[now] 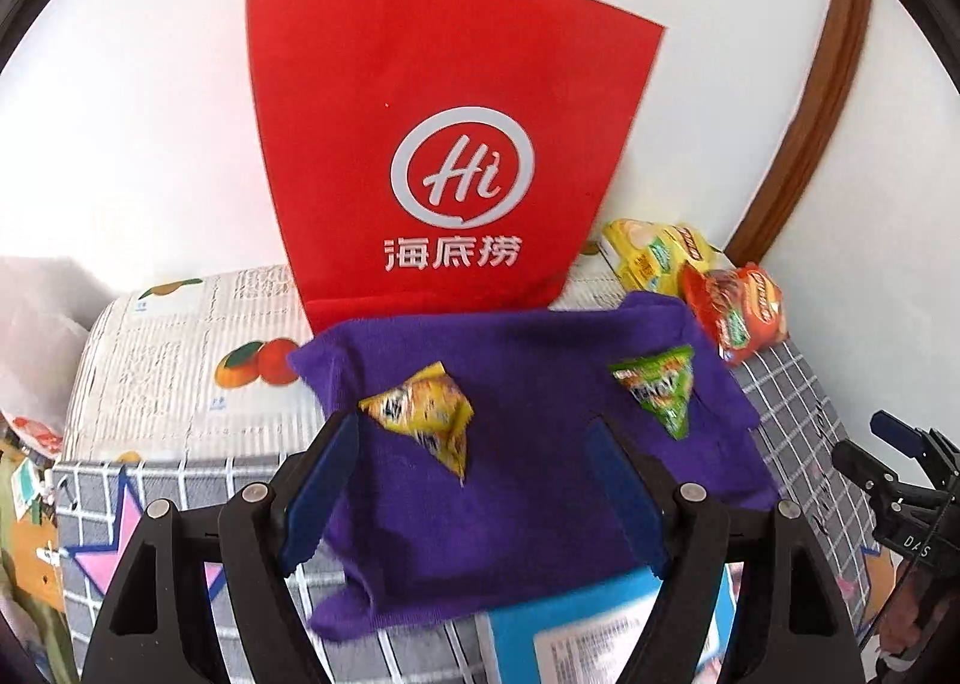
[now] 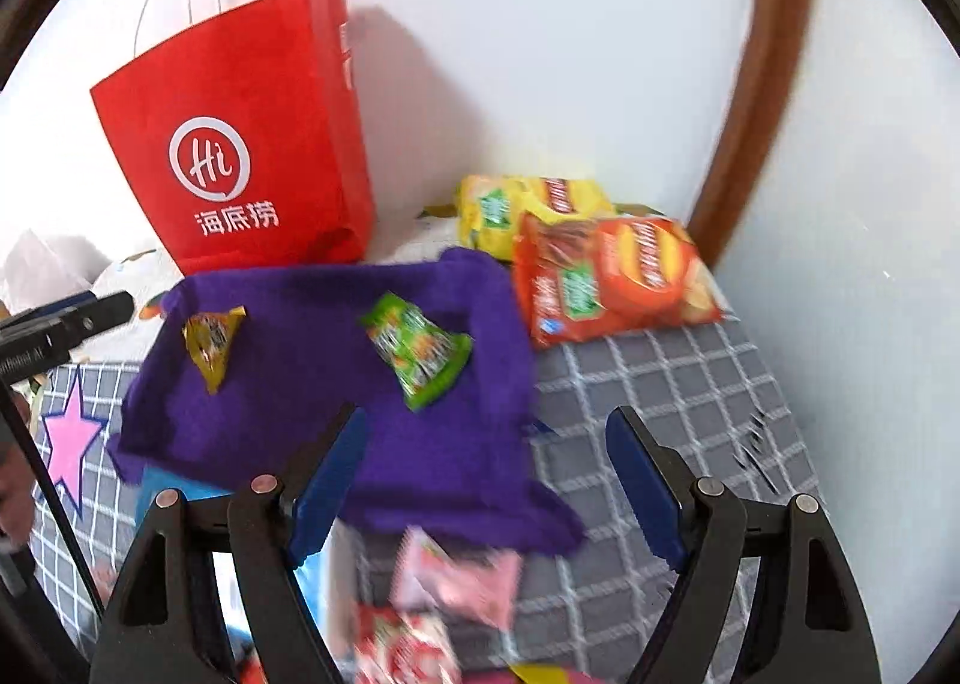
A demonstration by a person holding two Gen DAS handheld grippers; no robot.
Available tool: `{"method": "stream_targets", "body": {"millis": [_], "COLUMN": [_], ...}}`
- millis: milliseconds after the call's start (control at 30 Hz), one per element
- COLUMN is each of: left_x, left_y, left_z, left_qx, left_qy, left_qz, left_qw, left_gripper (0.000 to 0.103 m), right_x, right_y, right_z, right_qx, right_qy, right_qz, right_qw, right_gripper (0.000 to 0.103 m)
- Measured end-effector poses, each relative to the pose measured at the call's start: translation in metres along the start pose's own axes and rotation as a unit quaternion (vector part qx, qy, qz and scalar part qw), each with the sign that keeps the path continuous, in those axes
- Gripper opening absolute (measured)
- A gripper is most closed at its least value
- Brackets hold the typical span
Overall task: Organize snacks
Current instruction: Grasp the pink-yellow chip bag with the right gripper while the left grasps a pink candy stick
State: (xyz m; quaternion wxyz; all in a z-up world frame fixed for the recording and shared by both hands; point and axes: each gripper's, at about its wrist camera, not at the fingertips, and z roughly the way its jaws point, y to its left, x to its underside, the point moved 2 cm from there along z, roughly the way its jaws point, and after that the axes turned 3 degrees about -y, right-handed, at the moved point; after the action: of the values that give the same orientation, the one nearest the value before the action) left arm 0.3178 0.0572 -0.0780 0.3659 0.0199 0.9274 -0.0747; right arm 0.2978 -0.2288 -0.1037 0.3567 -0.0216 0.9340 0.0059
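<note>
It looks like a home: a grey checked cover (image 2: 660,384) with pink stars lies against a white wall (image 2: 540,54), with a red paper shopping bag (image 1: 444,144), wooden trim (image 2: 768,84) and snack packets (image 2: 612,276).

Yellow triangular packet (image 1: 425,415), green triangular packet (image 1: 663,391) apart on purple cloth (image 1: 528,480); orange chip bag (image 2: 612,282) beside cloth.

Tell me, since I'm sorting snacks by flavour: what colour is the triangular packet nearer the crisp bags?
Green triangular packet, clearest in the right wrist view.
</note>
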Motion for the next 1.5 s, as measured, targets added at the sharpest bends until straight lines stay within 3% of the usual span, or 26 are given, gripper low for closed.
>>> {"method": "stream_targets", "body": {"millis": [233,533,767,967,1433,1500], "left_x": [0.035,0.087,0.11,0.123,0.139,0.141], "left_y": [-0.007,-0.003,0.0,0.004,0.047,0.05], "left_z": [-0.035,-0.06,-0.072,-0.069,-0.055,-0.055], "left_qx": [-0.005,-0.019,-0.019,-0.019,-0.051,-0.052], "left_qy": [0.002,0.013,0.015,0.022,0.046,0.048], "left_qz": [-0.001,-0.011,-0.022,-0.022,-0.054,-0.057], "left_qw": [1.0,0.9997,0.9995,0.9993,0.9962,0.9959], "left_gripper": [0.078,0.078,0.078,0.078,0.078,0.078], "right_x": [0.059,0.136,0.174,0.186,0.165,0.164], "right_y": [-0.04,-0.056,-0.067,-0.061,-0.055,-0.053], "right_z": [-0.035,-0.051,-0.07,-0.062,-0.008,-0.003], "right_qx": [-0.009,-0.023,-0.051,-0.07,-0.08,-0.079], "right_qy": [0.005,0.036,0.051,0.059,0.07,0.073], "right_qz": [0.045,0.073,0.108,0.121,0.164,0.163], "right_qw": [0.999,0.996,0.992,0.988,0.981,0.981], "right_gripper": [0.081,0.081,0.081,0.081,0.081,0.075]}}
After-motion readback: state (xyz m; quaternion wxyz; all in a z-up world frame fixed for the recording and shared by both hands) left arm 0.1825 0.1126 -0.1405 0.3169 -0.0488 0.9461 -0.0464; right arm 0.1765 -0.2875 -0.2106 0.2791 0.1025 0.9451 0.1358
